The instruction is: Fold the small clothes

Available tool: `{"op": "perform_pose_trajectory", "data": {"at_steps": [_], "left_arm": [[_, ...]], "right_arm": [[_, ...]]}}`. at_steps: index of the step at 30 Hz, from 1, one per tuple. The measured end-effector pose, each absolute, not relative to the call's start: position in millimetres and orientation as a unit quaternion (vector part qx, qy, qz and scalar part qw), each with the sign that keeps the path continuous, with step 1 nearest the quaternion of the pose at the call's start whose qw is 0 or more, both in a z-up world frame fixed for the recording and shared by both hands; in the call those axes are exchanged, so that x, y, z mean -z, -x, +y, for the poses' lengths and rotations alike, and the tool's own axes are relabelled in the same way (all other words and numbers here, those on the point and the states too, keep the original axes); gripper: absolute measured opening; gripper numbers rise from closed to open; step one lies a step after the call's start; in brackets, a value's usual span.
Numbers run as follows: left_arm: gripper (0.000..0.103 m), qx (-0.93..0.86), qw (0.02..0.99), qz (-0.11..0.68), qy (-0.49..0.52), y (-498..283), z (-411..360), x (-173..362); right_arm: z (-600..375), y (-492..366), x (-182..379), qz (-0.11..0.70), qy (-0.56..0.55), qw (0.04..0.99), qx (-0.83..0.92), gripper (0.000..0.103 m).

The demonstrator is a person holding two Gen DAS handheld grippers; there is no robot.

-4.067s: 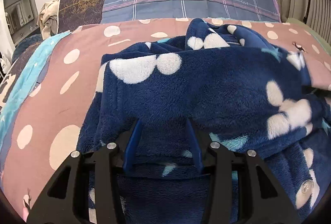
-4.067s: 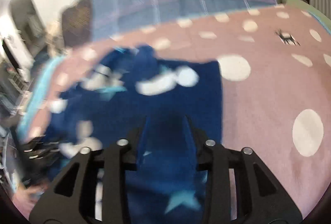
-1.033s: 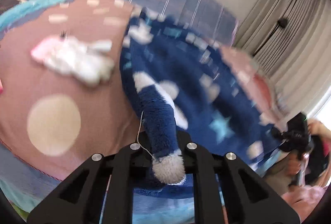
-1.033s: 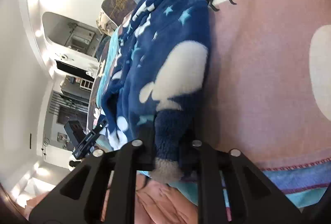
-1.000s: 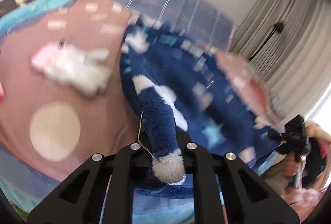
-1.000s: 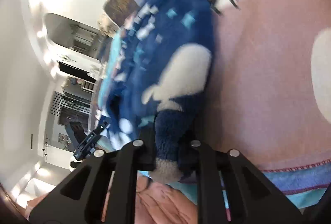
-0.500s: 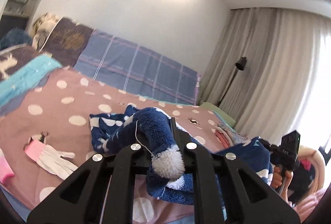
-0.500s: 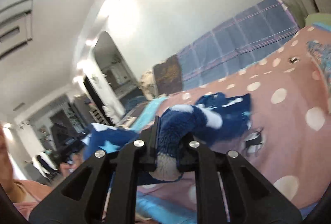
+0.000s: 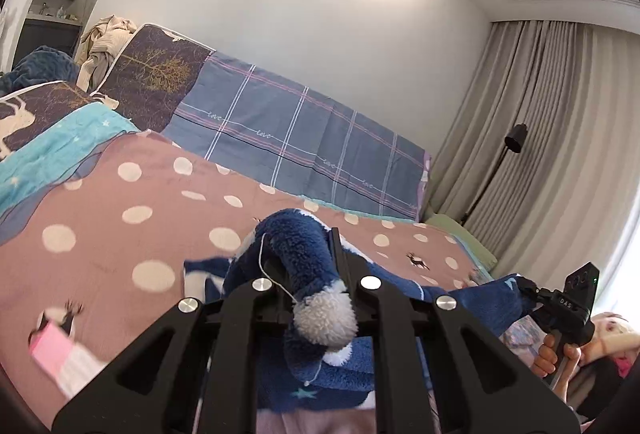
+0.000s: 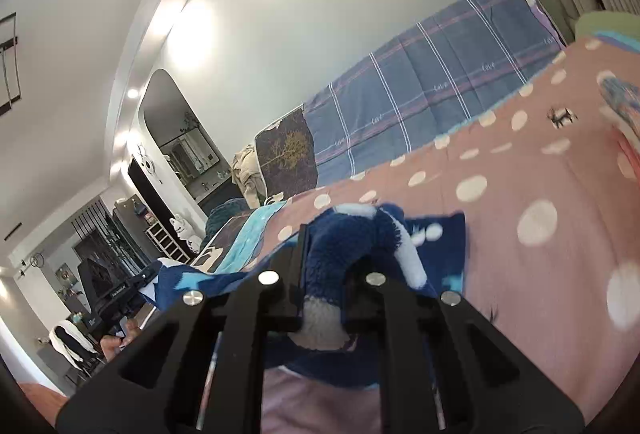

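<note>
A navy fleece garment (image 9: 304,266) with white spots and pale stars is held up between both grippers over the bed. My left gripper (image 9: 308,254) is shut on one bunched edge, its white fleece underside (image 9: 324,318) bulging toward the camera. My right gripper (image 10: 340,254) is shut on the opposite edge (image 10: 348,242). The cloth sags between them and trails onto the pink spotted bedspread (image 9: 120,230). Each view shows the other gripper: the right one (image 9: 560,310) at the right, the left one (image 10: 108,294) at the left.
A blue plaid pillow (image 9: 296,149) and a dark tree-print pillow (image 9: 156,73) lie at the bed's head. A pink-and-white small garment (image 9: 60,354) lies at the near left. Curtains (image 9: 552,137) and a floor lamp (image 9: 514,133) stand to the right. Another garment (image 10: 624,105) lies far right.
Both grippers have lifted the garment off the bed and tilted up, so the views show the room. In the last half second they moved slightly forward over the bedspread.
</note>
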State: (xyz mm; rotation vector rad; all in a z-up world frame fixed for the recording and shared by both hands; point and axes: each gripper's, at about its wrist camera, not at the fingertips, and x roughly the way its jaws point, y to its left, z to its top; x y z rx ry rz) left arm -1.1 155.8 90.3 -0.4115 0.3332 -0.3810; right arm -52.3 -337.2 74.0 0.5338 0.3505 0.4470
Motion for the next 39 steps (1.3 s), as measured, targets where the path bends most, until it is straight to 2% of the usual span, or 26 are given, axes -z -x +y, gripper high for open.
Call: {"op": "perform_pose_trajectory", "data": {"at_steps": [5,10,14,19,22,26,27,28,29,30,34,37,39], "left_arm": [[0.012,0.167,0.951,0.175,0.191,-58.0,148.6,-88.7],[0.012,0.144,0.949,0.208,0.188,-128.4,145.3,-63.0],[0.012,0.112,0.945,0.251,0.175,-184.9,140.7,-17.7],[0.013,0.042,0.92,0.364,0.137,-229.8,128.7,68.4],[0.015,0.057,0.922,0.345,0.163,-223.1,141.2,58.9],[0.018,0.067,0.927,0.336,0.151,-212.1,143.9,49.5],[0.022,0.07,0.93,0.328,0.148,-212.2,142.5,47.2],[0.026,0.077,0.934,0.318,0.145,-205.4,141.7,40.9],[0.037,0.084,0.937,0.307,0.144,-198.1,141.4,33.2],[0.05,0.087,0.94,0.296,0.144,-190.1,140.2,26.3],[0.051,0.134,0.944,0.271,0.133,-162.2,136.1,2.4],[0.051,0.187,0.932,0.293,0.104,-156.3,119.7,1.2],[0.051,0.212,0.917,0.327,0.084,-165.1,103.7,9.8]], "right_arm": [[-337.9,-13.6,-75.0,0.181,-0.251,0.929,-0.204,0.012],[-337.9,-90.2,-52.5,0.215,-0.258,0.924,-0.183,0.012],[-337.1,-149.2,-17.1,0.256,-0.262,0.918,-0.152,0.012],[-327.0,-208.0,58.3,0.35,-0.23,0.904,-0.089,0.012],[-315.6,-208.5,79.5,0.362,-0.192,0.909,-0.073,0.013],[-308.0,-202.0,65.3,0.353,-0.163,0.918,-0.075,0.016],[-303.7,-198.7,62.1,0.351,-0.15,0.921,-0.076,0.019],[-301.8,-194.0,58.3,0.349,-0.14,0.923,-0.078,0.024],[-300.2,-189.0,54.0,0.347,-0.131,0.925,-0.081,0.042],[-296.3,-178.5,47.6,0.336,-0.116,0.93,-0.09,0.052],[-279.9,-150.8,33.9,0.339,-0.053,0.93,-0.134,0.052],[-263.6,-146.1,38.1,0.363,-0.007,0.92,-0.146,0.052],[-252.3,-153.8,44.1,0.383,0.01,0.911,-0.151,0.043]]}}
